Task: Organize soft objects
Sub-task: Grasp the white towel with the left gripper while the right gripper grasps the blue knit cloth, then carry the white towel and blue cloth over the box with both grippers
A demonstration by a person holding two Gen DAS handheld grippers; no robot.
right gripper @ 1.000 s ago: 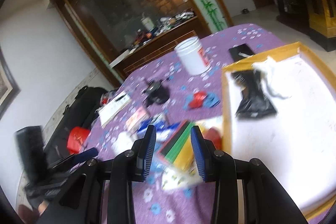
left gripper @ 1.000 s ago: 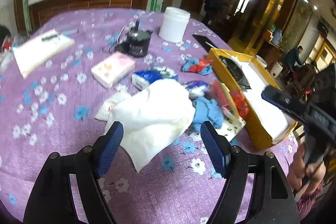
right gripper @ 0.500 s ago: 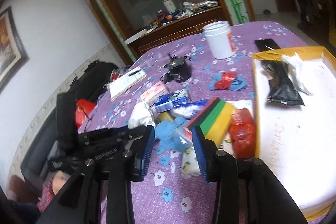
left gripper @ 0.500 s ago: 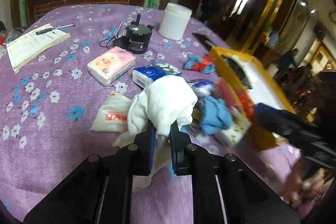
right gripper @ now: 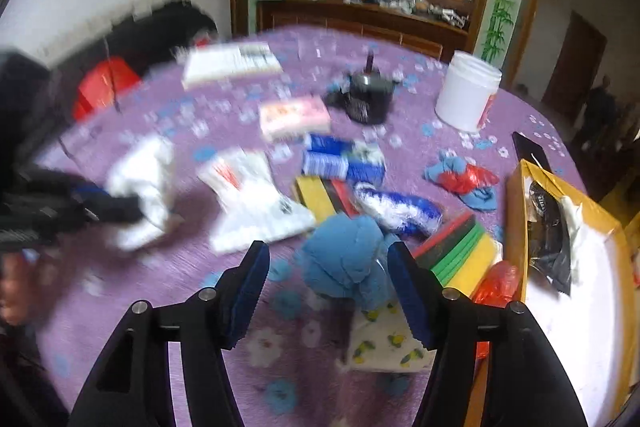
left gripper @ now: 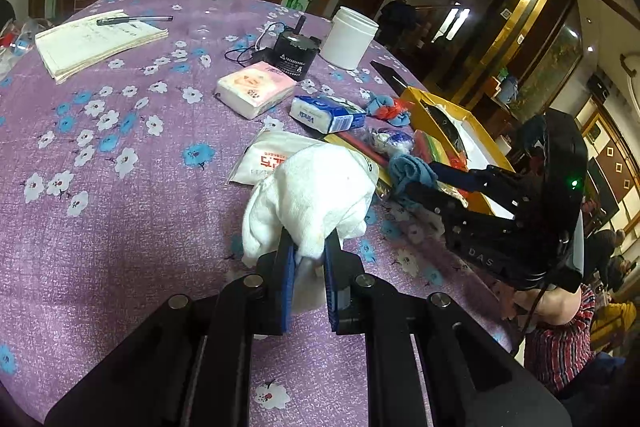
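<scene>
Left tool [left gripper: 307, 259] pinches the white towel [left gripper: 316, 193]; right tool [right gripper: 328, 273] straddles the blue cloth [right gripper: 348, 259].

The purple bench cloth printed with white and blue flowers [left gripper: 120, 131] covers the whole top. On it lie a fluffy white towel [left gripper: 320, 195], a crumpled blue cloth [right gripper: 348, 259] and a pink tissue pack [left gripper: 256, 87]. A blue-and-white tissue pack [left gripper: 328, 113] sits by a white plastic jar [left gripper: 349, 38] and a black round device [left gripper: 294, 57]. A stack of red, green and yellow sponges [right gripper: 460, 251] borders a yellow cardboard box with a white inside [right gripper: 568, 267]. The black left gripper [left gripper: 308, 259] and black right gripper [right gripper: 332, 287] both carry blue-padded fingers [right gripper: 248, 287].
</scene>
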